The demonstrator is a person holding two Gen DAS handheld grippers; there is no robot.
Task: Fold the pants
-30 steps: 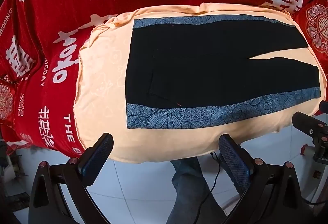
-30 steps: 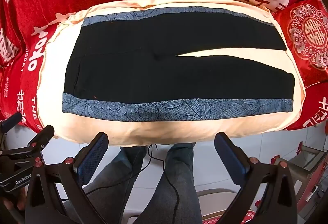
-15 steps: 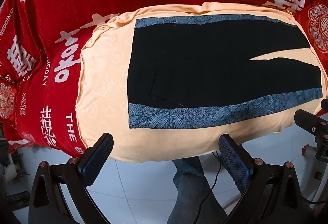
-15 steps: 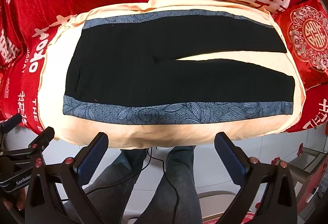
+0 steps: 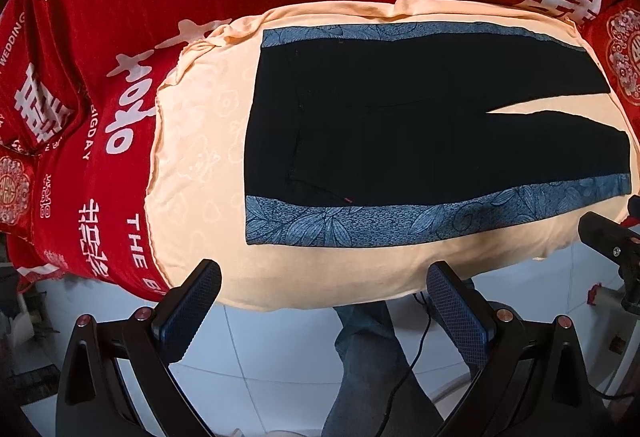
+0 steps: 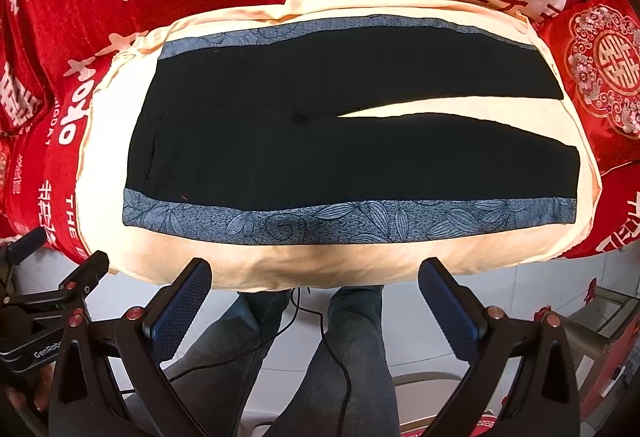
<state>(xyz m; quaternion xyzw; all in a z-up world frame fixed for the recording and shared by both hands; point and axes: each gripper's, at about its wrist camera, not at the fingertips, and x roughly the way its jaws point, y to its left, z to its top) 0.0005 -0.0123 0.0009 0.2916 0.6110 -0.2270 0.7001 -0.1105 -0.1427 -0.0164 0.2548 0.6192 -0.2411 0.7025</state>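
Red cover (image 5: 120,17) with white printed characters spreads across the whole far field, well beyond both sets of jaws, and hangs down at the left edge. A red embroidered cushion (image 6: 604,73) sits at the far right of it in the right wrist view.

Peach cloth (image 5: 200,165) lies over the red cover, directly ahead of the jaws; its near edge droops over the front of the surface, just above the fingertips in both views.

Pants (image 5: 400,125), black with a blue leaf-patterned stripe (image 5: 400,223) along each outer seam, lie flat and unfolded on the peach cloth. Waistband is to the left of the jaws, leg ends to the right. The two legs part in a narrow wedge that exposes the peach cloth. Pants are ahead of and clear of both grippers; no contact.

Person's legs (image 6: 352,357) in grey-blue jeans stand below the cloth edge on a white tiled floor (image 5: 280,357), seen between the jaws. A black cable (image 6: 336,353) runs down across them.

Left gripper (image 5: 324,305): jaws spread wide, nothing between them, held short of the cloth edge.

Right gripper (image 6: 316,301): jaws spread wide, nothing between them, likewise short of the cloth edge.
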